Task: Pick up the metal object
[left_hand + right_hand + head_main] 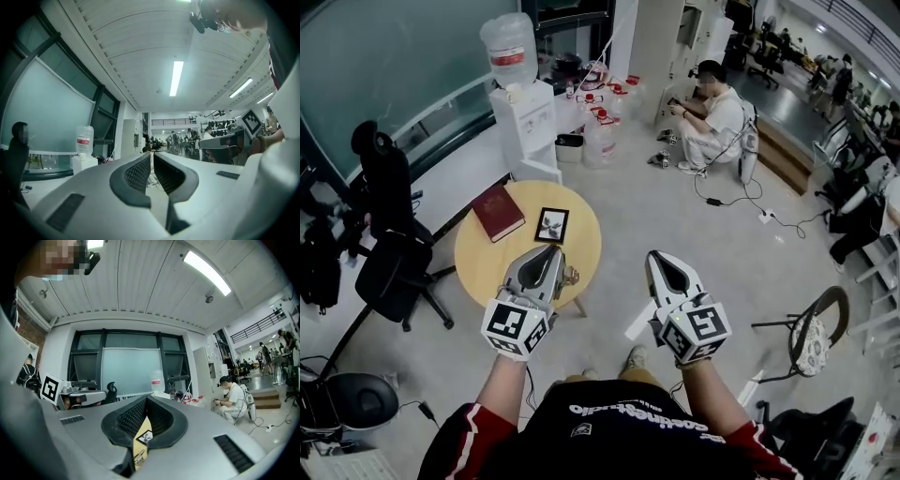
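A red book and a small picture frame lie on the round wooden table, left of centre. The left gripper hovers at the table's lower edge, jaws together and empty. The metal object lies just right of it. The right gripper, also closed on nothing, hangs off the table, probably because the approach isn't finished.

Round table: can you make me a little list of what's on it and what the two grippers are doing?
Table: round, wooden
On it: red book; black picture frame; small metal object at the near edge
Left gripper: shut, empty, next to the metal object
Right gripper: shut, empty, over the floor to the right of the table
Metal object picked up: not yet
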A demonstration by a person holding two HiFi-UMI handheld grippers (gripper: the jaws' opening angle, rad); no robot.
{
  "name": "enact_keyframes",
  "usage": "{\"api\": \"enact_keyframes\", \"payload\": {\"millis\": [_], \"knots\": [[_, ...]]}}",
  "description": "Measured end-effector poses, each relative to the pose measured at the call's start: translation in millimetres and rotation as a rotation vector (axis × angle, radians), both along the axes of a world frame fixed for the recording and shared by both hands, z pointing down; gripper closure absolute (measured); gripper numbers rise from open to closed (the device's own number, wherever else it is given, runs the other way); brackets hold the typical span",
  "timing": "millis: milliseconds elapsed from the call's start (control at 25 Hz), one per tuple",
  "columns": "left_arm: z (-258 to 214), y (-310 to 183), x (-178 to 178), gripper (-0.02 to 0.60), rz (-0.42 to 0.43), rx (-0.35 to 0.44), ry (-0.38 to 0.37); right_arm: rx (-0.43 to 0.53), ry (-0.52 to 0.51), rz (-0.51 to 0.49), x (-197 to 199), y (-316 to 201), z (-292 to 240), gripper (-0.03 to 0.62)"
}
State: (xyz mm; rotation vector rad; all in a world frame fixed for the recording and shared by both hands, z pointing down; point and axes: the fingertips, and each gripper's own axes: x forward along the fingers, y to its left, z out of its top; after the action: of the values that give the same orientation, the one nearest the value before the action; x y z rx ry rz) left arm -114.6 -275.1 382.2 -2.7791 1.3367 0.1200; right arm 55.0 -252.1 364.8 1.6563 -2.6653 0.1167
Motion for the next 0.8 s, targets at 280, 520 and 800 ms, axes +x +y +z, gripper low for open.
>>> {"api": "enact_keyframes", "payload": {"millis": [280,520,800], "knots": [[1,-13,4,0.478,0.006,0.02,-0.029,-0.019,-0.008,-0.03,-17,-20,7,0.566],[30,-25,12,0.412,0.005,0.007,-0.1,-0.044,0.007,-0.048,-13,-28,27,0.566],[73,-41,17,0.399,-0.005,-0.023,-0.125,-0.071,0.034,-0.028,2,-36,49,0.566]]}}
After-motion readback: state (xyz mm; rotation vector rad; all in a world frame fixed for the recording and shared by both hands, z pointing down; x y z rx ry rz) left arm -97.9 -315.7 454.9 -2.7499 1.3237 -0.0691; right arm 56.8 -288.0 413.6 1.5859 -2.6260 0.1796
